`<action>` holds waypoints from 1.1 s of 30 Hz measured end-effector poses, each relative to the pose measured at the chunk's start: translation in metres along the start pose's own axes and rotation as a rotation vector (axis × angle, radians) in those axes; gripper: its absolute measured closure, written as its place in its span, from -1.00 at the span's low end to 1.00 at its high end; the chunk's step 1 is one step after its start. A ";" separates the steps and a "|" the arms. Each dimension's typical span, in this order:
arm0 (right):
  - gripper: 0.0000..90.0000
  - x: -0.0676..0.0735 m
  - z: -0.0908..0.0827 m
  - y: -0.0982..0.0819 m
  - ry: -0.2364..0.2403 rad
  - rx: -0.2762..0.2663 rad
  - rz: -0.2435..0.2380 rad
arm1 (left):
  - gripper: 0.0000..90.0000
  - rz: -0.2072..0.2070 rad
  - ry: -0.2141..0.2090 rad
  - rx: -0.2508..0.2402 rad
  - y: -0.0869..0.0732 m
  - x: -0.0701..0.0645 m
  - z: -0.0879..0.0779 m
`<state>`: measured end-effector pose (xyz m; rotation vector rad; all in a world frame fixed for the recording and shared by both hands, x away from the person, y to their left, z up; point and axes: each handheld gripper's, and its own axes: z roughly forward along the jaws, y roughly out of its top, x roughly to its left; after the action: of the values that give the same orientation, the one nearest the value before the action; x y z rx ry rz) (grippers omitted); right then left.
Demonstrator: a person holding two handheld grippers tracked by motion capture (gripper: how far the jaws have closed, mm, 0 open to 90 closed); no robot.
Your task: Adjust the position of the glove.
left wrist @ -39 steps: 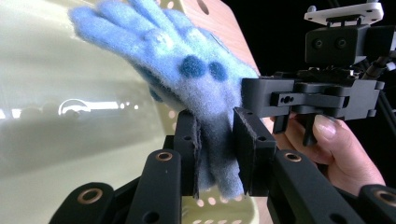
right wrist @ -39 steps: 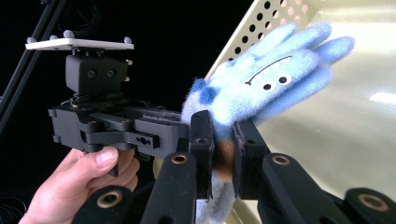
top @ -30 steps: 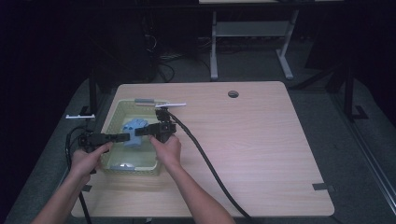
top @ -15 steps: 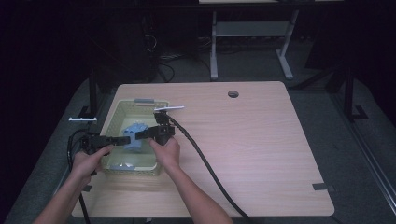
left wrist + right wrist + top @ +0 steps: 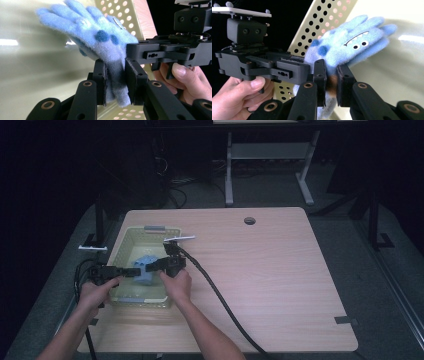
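Item in hand: a fuzzy blue monster-face glove (image 5: 352,47) is hanging over the pale green perforated basket (image 5: 131,238), left of centre in the high view.
Left tool (image 5: 115,80): its jaws are clamping the glove's cuff from one side; the pads are pressing into the fleece.
Right tool (image 5: 331,82): it is clenching the same cuff from the opposite side, close beside the left tool.
Glove fingers: these are pointing away from both tools, toward the basket's far wall, upper part of each gripper view.
Worktop (image 5: 280,280): the wooden surface is carrying the basket at its left side.
Step in hand (judged): both tools are sharing the cuff, probably for spreading or turning it.
Technique: keep both grips firm, pull apart evenly, and stay clear of the basket walls; uneven pull is likely to slip the fleece.
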<state>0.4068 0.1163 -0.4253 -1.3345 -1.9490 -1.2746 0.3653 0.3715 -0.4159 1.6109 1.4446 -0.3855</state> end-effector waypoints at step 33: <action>0.71 0.010 0.009 -0.001 -0.145 0.049 -0.058 | 0.58 -0.002 0.149 0.097 0.004 -0.005 0.009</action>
<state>0.4029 0.1289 -0.4222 -1.3896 -2.1175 -1.1777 0.3708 0.3613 -0.4154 1.7471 1.5595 -0.3471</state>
